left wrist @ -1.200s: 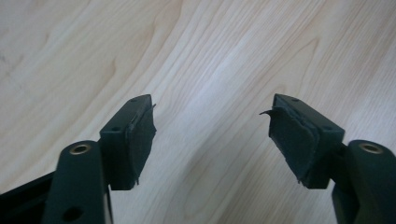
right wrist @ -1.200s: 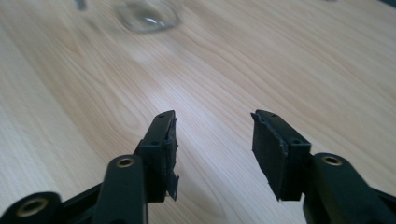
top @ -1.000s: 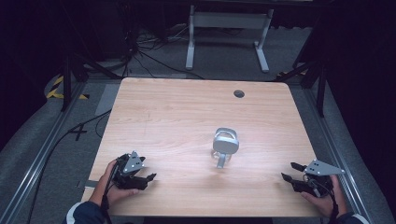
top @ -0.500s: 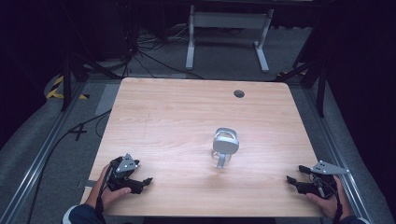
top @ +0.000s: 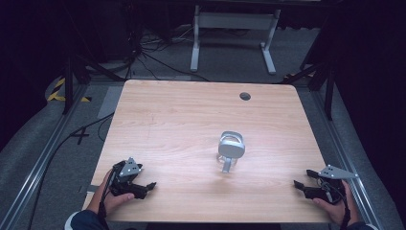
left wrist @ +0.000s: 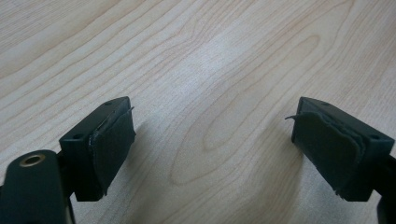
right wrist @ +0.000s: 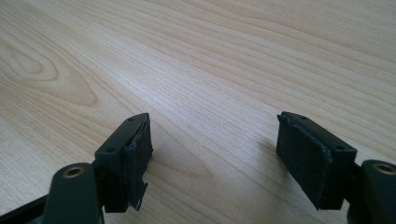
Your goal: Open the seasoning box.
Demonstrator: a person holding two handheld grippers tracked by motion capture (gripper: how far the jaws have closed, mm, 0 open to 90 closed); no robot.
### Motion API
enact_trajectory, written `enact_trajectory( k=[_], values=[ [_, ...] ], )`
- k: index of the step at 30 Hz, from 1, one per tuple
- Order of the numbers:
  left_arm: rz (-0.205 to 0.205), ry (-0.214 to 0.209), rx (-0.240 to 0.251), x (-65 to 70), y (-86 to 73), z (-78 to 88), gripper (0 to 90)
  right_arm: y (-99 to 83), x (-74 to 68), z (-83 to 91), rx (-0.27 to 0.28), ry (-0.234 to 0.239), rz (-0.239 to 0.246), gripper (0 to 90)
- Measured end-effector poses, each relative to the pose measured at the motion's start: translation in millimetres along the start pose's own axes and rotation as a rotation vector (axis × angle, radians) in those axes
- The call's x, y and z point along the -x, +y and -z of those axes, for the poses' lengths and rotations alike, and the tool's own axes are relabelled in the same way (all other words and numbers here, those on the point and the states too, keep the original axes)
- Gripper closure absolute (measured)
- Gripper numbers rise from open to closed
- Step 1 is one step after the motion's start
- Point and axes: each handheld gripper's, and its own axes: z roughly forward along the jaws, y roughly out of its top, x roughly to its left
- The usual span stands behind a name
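A small clear glass cup with a grey looped lid [top: 231, 151] stands right of the middle of the wooden table [top: 182, 120]. My left gripper [top: 149, 186] rests low at the front left corner, held by a hand, pointing right. Its jaws are wide apart over bare wood [left wrist: 212, 135], with nothing between them. My right gripper [top: 300, 183] sits at the front right corner in the other hand, pointing left toward the cup. Its jaws also stand open over bare wood [right wrist: 212, 140]. Both grippers are well apart from the cup.
A round cable hole [top: 245, 96] lies near the table's far edge on the right. Beyond the table stands a white metal frame [top: 232, 28] on the grey floor, with cables [top: 143, 57] to its left. Metal rails [top: 43, 158] run along both sides.
Both hands drew back toward the table's front edge and lowered; the left gripper turned slightly. The cup has not moved.
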Motion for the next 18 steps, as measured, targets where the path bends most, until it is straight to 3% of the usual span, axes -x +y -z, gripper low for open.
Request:
enact_trajectory(
  k=[7,9,18],
  values=[
    [0.009,0.000,-0.001,0.1,0.3,-0.7,12.3,0.2,0.0,-0.7,0.003,-0.004,-0.006,26.7],
    [-0.009,0.008,-0.006,-1.2,0.9,-0.5,11.7,0.3,-0.1,-0.7,0.003,-0.006,-0.007,26.6],
    [0.029,0.023,-0.021,-1.5,2.1,-3.2,3.9,0.2,-0.5,-0.3,-0.001,-0.012,-0.011,26.2]
  ],
)
